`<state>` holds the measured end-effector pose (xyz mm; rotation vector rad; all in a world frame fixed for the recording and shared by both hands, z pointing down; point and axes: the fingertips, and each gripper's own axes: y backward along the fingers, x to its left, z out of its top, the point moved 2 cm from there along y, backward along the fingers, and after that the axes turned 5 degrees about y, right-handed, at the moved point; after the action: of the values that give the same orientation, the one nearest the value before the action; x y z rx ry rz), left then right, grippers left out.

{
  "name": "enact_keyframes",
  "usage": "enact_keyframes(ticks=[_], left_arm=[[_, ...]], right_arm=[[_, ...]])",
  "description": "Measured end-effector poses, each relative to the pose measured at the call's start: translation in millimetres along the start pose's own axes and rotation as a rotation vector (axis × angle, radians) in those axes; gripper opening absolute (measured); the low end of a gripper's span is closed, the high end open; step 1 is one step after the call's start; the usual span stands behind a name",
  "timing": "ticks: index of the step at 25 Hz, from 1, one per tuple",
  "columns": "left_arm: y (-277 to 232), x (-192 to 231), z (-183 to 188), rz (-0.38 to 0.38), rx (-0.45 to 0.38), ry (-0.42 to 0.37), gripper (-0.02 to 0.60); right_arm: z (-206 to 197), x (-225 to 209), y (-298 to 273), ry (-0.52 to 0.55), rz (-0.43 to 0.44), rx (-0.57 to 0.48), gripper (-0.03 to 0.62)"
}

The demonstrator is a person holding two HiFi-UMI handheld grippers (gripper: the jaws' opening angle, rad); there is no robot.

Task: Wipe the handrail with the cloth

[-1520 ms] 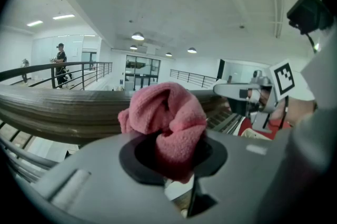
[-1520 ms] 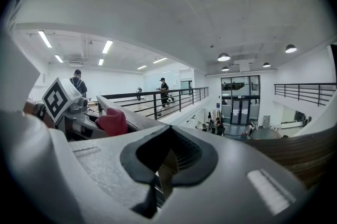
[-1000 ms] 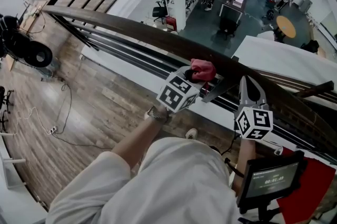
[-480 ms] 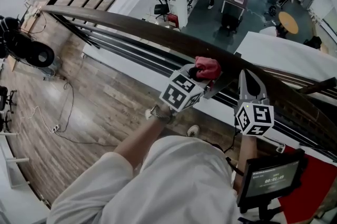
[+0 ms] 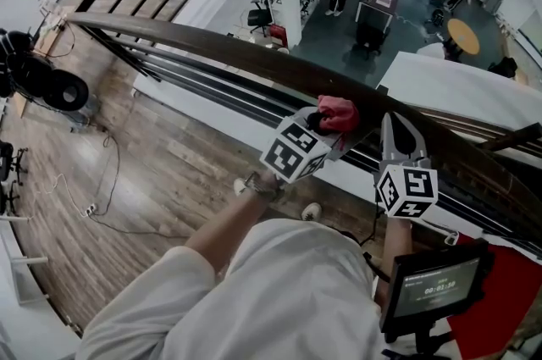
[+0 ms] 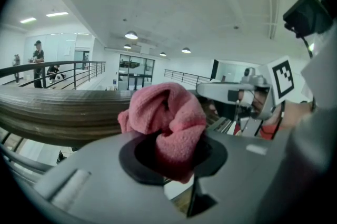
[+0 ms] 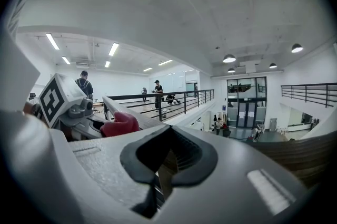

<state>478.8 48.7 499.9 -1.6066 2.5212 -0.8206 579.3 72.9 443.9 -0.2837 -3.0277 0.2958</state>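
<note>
The handrail (image 5: 212, 45) is a dark wooden bar. In the head view its long axis runs on a slant from the upper left down to the lower right, curving gently, with thinner dark bars running alongside under it. Beyond it the view drops to a lower floor (image 5: 406, 19) with desks, chairs and several people.

The cloth (image 5: 339, 113) is pink and bunched into a lump with no clear long axis. It sits on top of the handrail about two thirds of the way along toward the right. The left tongs (image 5: 326, 128) are clamped on it. In the left gripper view the cloth (image 6: 166, 117) fills the gap between the jaws, and most of it bulges out past their tips toward the rail (image 6: 58, 115), which crosses from the left behind it. The left tongs point across the rail, away from the person, with their marker cube (image 5: 292, 151) on the near side.

The right tongs (image 5: 398, 134) are just to the right of the cloth, apart from it, and also point across the handrail. Their jaws are closed together with nothing between them. In the right gripper view the cloth (image 7: 120, 124) shows as a pink lump to the left, and the brown rail (image 7: 300, 154) curves in at the lower right.

A small screen (image 5: 432, 290) on a stand is near the person's right side, with a red sheet (image 5: 500, 307) under it. Cables (image 5: 102, 180) trail over the wooden floor on the left.
</note>
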Motion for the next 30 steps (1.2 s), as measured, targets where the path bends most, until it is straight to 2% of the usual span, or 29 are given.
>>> enact_keyframes(ticks=[9,16,24,30], left_arm=[[-13,-15,-1,-0.037,-0.009,-0.006,0.092],[-29,-39,-9,0.043,-0.046,-0.126,0.094],[-34,-38,-19,0.038,-0.052,-0.097,0.092],[-34,-36,-11,0.032,-0.076,-0.065,0.092]], right_arm=[[-4,-2,-2,-0.002,0.001,0.008,0.002],[-8,-5,1,-0.003,0.003,0.013,0.002],[-10,0,-2,0.001,0.004,0.027,0.002],[-5,0,-4,0.002,-0.004,0.016,0.002]])
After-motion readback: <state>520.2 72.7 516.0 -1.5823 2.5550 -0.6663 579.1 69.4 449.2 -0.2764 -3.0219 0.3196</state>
